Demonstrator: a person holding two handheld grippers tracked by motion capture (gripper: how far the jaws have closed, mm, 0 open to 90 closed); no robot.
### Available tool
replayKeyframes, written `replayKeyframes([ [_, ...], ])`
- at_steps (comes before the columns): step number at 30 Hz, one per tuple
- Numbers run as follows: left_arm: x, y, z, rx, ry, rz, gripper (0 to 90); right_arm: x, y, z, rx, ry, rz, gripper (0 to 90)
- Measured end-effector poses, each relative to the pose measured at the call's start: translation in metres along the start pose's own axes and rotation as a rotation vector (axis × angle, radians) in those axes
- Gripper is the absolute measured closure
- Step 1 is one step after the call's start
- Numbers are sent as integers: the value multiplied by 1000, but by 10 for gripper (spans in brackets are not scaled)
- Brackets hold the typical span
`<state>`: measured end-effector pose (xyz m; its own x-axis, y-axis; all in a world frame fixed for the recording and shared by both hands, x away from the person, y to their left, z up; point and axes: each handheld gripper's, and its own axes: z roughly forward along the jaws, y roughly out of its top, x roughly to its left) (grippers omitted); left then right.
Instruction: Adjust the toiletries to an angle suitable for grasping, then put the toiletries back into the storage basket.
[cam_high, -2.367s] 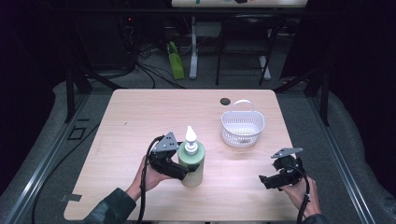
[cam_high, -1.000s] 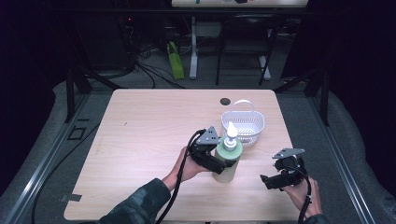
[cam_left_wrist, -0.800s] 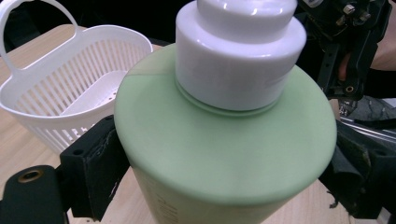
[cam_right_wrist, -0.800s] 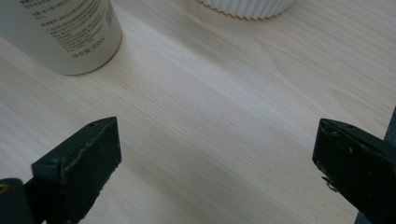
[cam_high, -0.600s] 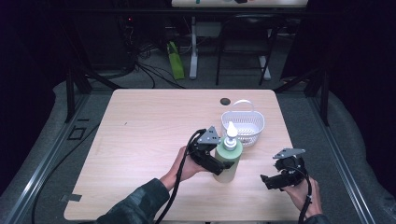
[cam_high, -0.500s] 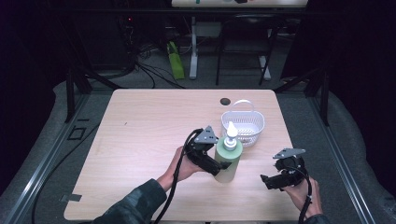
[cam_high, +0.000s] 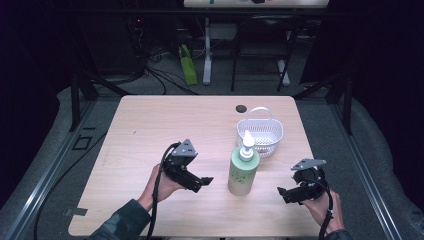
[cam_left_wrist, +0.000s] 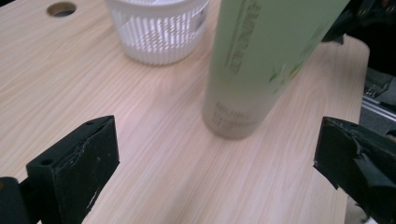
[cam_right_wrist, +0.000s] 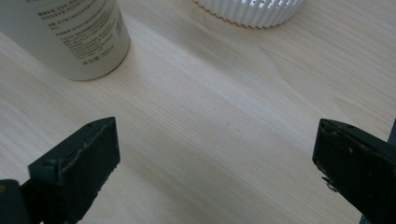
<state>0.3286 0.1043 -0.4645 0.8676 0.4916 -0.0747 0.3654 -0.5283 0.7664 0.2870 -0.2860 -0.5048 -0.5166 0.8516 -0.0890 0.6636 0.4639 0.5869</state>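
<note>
A pale green bottle (cam_high: 243, 172) with a white nozzle cap stands upright on the wooden table (cam_high: 150, 130), just in front of a white slatted basket (cam_high: 260, 134). My left gripper (cam_high: 202, 182) sits a short way left of the bottle, open and holding nothing; in the left gripper view the bottle (cam_left_wrist: 261, 70) stands free beyond the wide-apart jaws, with the basket (cam_left_wrist: 156, 28) behind it. My right gripper (cam_high: 284, 192) rests open near the table's front right, to the right of the bottle (cam_right_wrist: 70, 35), and the basket (cam_right_wrist: 252, 10) lies farther off.
A small round hole (cam_high: 241, 108) is in the table top near the back edge, behind the basket. Beyond the table stand dark table legs, cables and a green object (cam_high: 187, 65) on the floor.
The left gripper carried the bottle from the table's middle toward the basket, set it down upright, opened and drew back to the left. The right gripper has stayed put.
</note>
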Motion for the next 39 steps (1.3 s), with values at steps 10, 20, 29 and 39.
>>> replayKeyframes([
  [10, 27, -47, -38, 81, 148, -116, 0, -2, -1, -5, -18, 14, 27, 2],
  [20, 41, -62, -43, 118, 192, -148, 0, -2, -1, -13, -68, 47, 32, 5],
  [29, 52, -69, -43, 121, 231, -169, 0, -2, 1, -17, -110, 70, 38, 4],
  [39, 52, -69, -44, 118, 229, -176, 0, 1, 8, -27, -167, 95, 40, 0],
])
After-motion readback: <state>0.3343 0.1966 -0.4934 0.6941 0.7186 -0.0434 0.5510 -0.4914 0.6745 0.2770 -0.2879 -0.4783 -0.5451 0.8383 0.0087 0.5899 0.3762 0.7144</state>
